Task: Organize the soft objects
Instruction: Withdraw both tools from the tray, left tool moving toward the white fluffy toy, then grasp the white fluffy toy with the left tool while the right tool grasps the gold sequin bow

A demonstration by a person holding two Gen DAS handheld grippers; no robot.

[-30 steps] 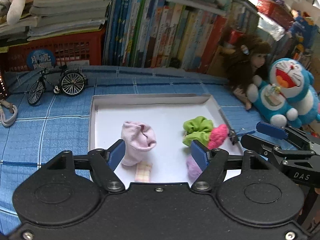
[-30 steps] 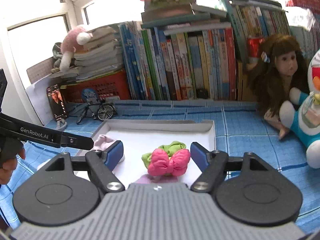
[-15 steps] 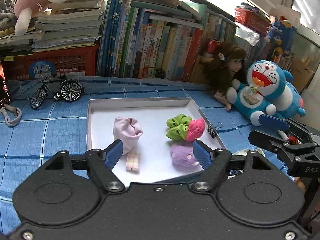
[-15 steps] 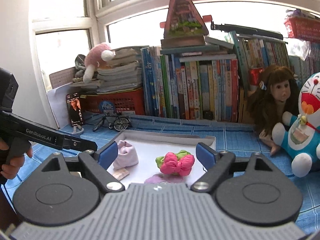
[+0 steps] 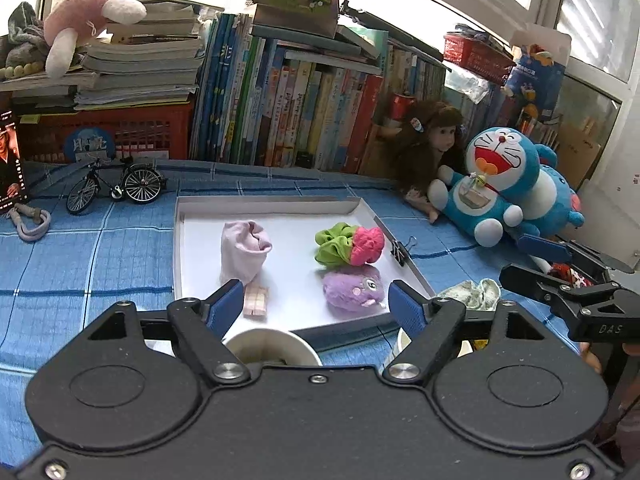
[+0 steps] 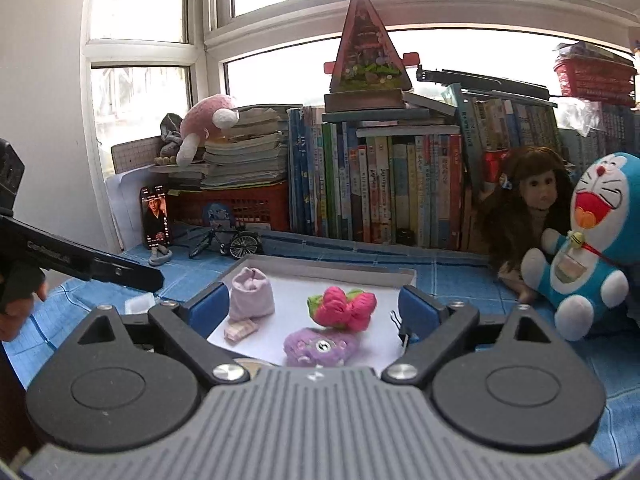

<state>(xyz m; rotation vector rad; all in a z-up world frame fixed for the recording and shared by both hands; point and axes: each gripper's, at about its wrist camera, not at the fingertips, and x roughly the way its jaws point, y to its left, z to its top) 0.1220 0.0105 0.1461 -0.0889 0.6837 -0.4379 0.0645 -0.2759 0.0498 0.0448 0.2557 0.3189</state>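
Observation:
A white tray (image 5: pixel 280 204) lies on the blue checked cloth. In it lie a pale pink sock roll (image 5: pixel 243 250), a small checked pink piece (image 5: pixel 256 300), a green scrunchie (image 5: pixel 334 244), a hot-pink scrunchie (image 5: pixel 366 245) and a purple plush (image 5: pixel 352 289). The same items show in the right wrist view: sock roll (image 6: pixel 252 294), pink scrunchie (image 6: pixel 344 308), purple plush (image 6: pixel 320 346). My left gripper (image 5: pixel 316 306) is open and empty, held back above the tray's near edge. My right gripper (image 6: pixel 306 312) is open and empty, also short of the tray.
A paper cup (image 5: pixel 272 346) stands just under my left gripper. A pale green sock (image 5: pixel 472 294) lies right of the tray, a binder clip (image 5: pixel 402 248) at its rim. A doll (image 5: pixel 428 152), Doraemon plush (image 5: pixel 492 184), model bicycle (image 5: pixel 116 188) and books (image 5: pixel 300 112) line the back.
Both grippers have pulled back and risen away from the tray, still open. The paper cup and the green sock have come into the left wrist view.

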